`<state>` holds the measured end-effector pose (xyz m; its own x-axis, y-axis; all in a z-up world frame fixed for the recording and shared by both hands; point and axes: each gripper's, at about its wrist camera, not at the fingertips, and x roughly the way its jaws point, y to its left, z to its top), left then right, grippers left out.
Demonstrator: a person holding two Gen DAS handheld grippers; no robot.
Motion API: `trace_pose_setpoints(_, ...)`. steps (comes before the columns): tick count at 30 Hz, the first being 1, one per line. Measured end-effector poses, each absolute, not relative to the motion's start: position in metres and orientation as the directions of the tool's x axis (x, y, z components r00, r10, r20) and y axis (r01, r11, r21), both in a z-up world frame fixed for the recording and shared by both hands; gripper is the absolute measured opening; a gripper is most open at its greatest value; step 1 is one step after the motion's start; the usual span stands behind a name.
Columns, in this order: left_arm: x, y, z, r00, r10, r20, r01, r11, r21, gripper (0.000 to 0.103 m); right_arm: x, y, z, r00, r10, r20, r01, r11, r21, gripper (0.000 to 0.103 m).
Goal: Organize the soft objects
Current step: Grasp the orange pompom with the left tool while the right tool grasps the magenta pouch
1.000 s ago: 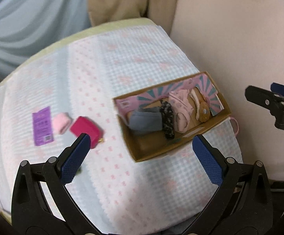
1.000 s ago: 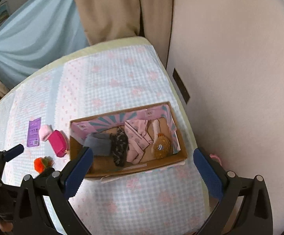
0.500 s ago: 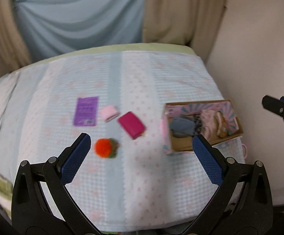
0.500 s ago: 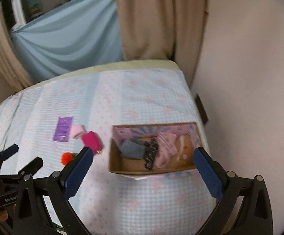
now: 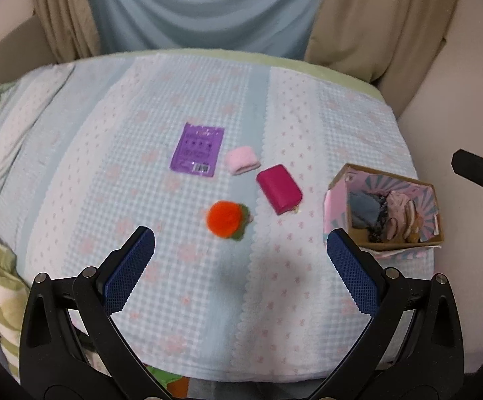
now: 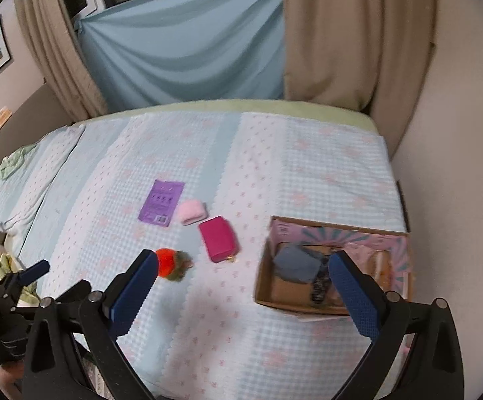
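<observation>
Both tongs hover above a bed [image 5: 208, 300] covered in a blue-and-pink checked blanket, each spread wide and holding nothing. The left tongs [image 5: 240, 253] have their blue pads apart over bare blanket; the right tongs [image 6: 241, 276] gape likewise.

Just ahead of the left tongs, between their tips and slightly beyond, lies an orange pompom [image 5: 225, 218] with a green tuft on its right side. In the right wrist view the same pompom [image 6: 170, 261] sits beside the left fingertip. Past it and a little right is a magenta pouch [image 5: 278, 188], lying flat and slanted (a small gold pull shows at its near end). Further on comes a pink roll [image 5: 242, 164], close to the pouch but apart from it, and left of that a purple packet [image 5: 197, 149] lying flat.

Off to the right of the left tongs, at the bed's edge by the wall, stands a cardboard box [image 5: 336, 196] with a pink patterned lining, holding grey, dark and pink soft things packed side by side. Behind the bed hang beige curtains [image 6: 341, 33] and a blue sheet [image 6: 181, 60].
</observation>
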<state>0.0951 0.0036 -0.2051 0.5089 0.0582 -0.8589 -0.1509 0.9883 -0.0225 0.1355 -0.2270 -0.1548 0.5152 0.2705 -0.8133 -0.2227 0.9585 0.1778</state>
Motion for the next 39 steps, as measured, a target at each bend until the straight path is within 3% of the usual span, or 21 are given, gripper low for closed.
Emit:
trace_pose_setpoints(9, 0.133, 0.035, -0.283, 0.455, -0.006, -0.89, -0.19, 0.976, -0.104, 0.103, 0.178, -0.166, -0.217, 0.419, 0.284, -0.862, -0.302, 0.939, 0.163, 0.102)
trace_pose_setpoints(24, 0.186, 0.061, -0.437, 0.414, -0.091, -0.906, -0.24, 0.949, -0.206, 0.102, 0.262, -0.081, -0.396, 0.202, 0.245, -0.948, -0.465, 0.876, 0.127, 0.102)
trace_pose_setpoints(35, 0.213, 0.062, -0.485, 0.364, -0.11, -0.925, -0.234, 0.95, -0.205, 0.083, 0.298, -0.059, -0.473, 0.1, 0.144, -0.985, -0.499, 0.863, 0.075, 0.1)
trace_pose_setpoints(37, 0.216, 0.061, -0.488, 0.361, -0.108, -0.926, -0.229, 0.953, -0.2, 0.076, 0.302, -0.057, -0.479, 0.089, 0.145, -0.985, -0.501, 0.862, 0.082, 0.095)
trace_pose_setpoints(39, 0.217, 0.059, -0.49, 0.356, -0.108, -0.928, -0.221, 0.955, -0.196, 0.066, 0.305, -0.053, -0.485, 0.08, 0.146, -0.986, -0.51, 0.856, 0.086, 0.079)
